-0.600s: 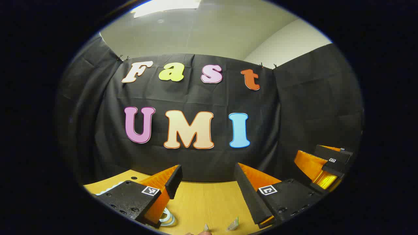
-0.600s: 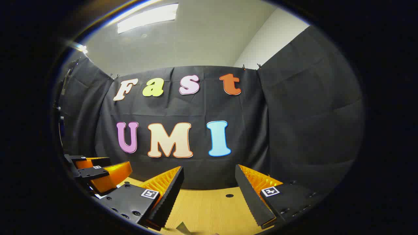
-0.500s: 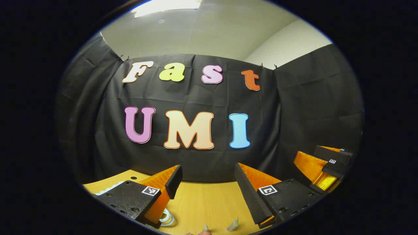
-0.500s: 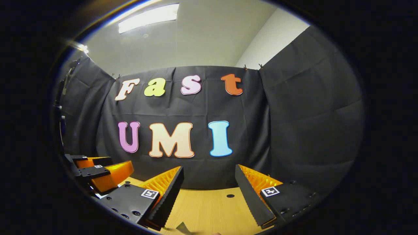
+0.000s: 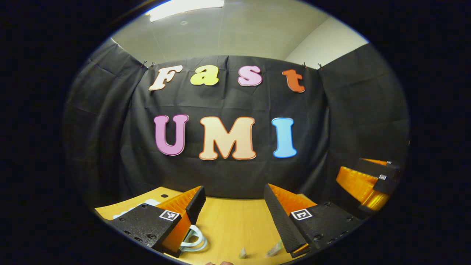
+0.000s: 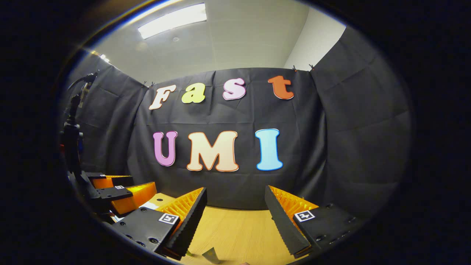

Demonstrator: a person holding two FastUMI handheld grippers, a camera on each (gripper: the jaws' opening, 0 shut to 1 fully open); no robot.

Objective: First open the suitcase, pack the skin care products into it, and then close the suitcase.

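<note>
Left gripper view: item one, the left gripper (image 5: 232,206), both orange-and-black fingers spread wide with nothing between them, held above a wooden table (image 5: 228,228). Item two, a pale ring-shaped object (image 5: 195,241) lying on the table, partly hidden under the left finger; what it is cannot be told. Item three, two small packet-like pieces (image 5: 274,251) near the lower edge of the table, close to the right finger; too small to tell whether they are skin care products. Item four, the right gripper (image 5: 371,180), seen farther off at the right edge, orange body with black plates; its finger spread cannot be told from this angle. Black cloth wall behind, ceiling light above.

Right gripper view: item one, the right gripper (image 6: 235,213), fingers spread wide and holding nothing, over the same wooden table (image 6: 235,232). Item two, a small grey folded piece (image 6: 212,254) on the table at the lower edge, just inside the left finger; its nature is unclear. Item three, the left gripper (image 6: 121,191), off at the left edge, orange and black. Item four, a dark stand with cabling (image 6: 73,125) at the far left, against the cloth wall.
</note>
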